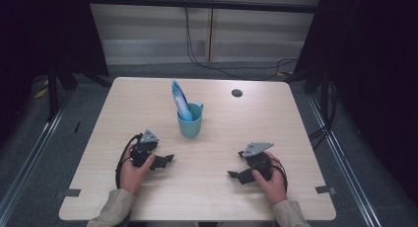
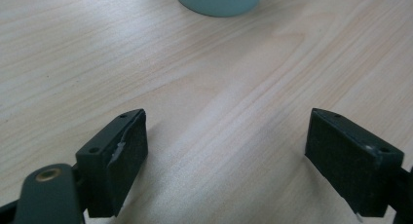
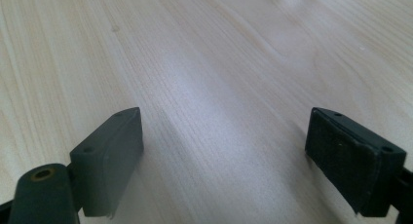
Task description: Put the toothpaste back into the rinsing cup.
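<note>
A teal mug (image 1: 190,120) stands upright near the middle of the wooden table (image 1: 276,123), with a blue-and-white packet (image 1: 180,100) sticking up out of it. My left gripper (image 1: 167,161) rests on the table to the mug's near left, open and empty, its jaws pointing right. The mug's base (image 2: 220,1) sits at the top edge of the left gripper view, well beyond the left gripper (image 2: 226,151). My right gripper (image 1: 232,174) lies near the front right, open, with bare wood between its jaws (image 3: 224,151).
A small dark round hole (image 1: 236,93) sits in the table's far right part. Black cables (image 1: 231,64) trail over the floor behind the table. Dark frames and curtains stand at both sides.
</note>
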